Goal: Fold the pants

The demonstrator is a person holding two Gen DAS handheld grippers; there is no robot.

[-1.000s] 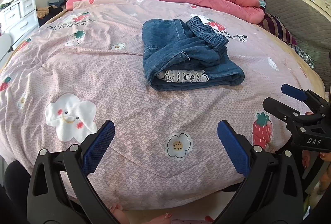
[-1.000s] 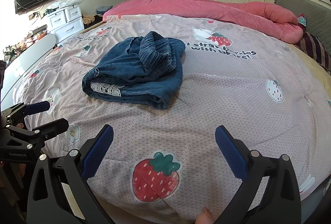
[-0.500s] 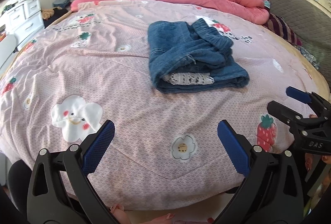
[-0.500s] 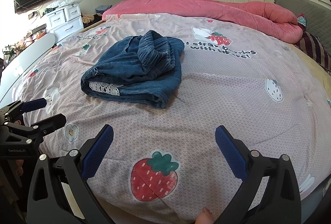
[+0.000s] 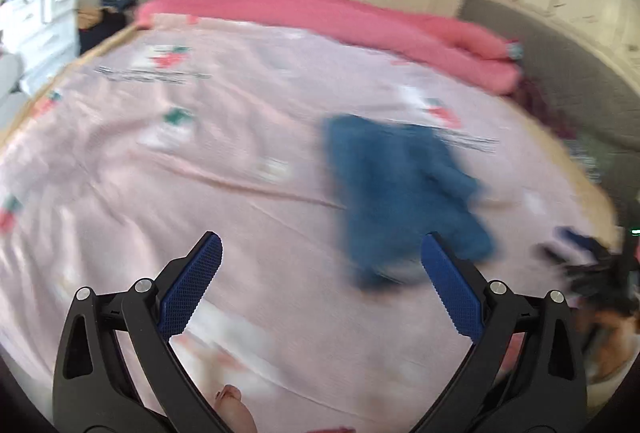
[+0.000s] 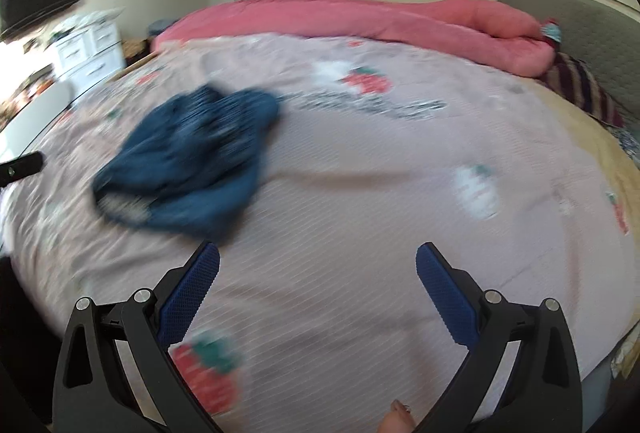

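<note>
A pair of blue denim pants (image 5: pixel 400 193) lies bundled on a pink strawberry-print bedspread (image 5: pixel 200 153), roughly folded and released, touched by neither tool; in the left wrist view the bundle sits at about two o'clock from the left hand-held gripper (image 5: pixel 322 289), just past its right-side finger, and in the right wrist view the same pants (image 6: pixel 192 157) lie at about ten o'clock from the right hand-held gripper (image 6: pixel 318 297), near its left-side finger. Both hand-held grippers hang over bare bedspread with their blue-padded fingers spread wide apart and nothing between them, a stance that suggests the garment has been let go rather than lined up for a fresh pinch. Both views are heavily smeared by motion blur, so fine folds, hems and any trim cannot be read; a pale patch shows at the near end of the bundle, too blurred to name. A rolled pink duvet (image 6: pixel 360 17) lies across the bed at twelve o'clock, well apart from the pants, leaving the middle of the bed free as working ground; a grey headboard (image 6: pixel 580 21) stands at two o'clock. Judging by the compact bundle, the fold looks largely done, though it sits lumpy and may want squaring.
</note>
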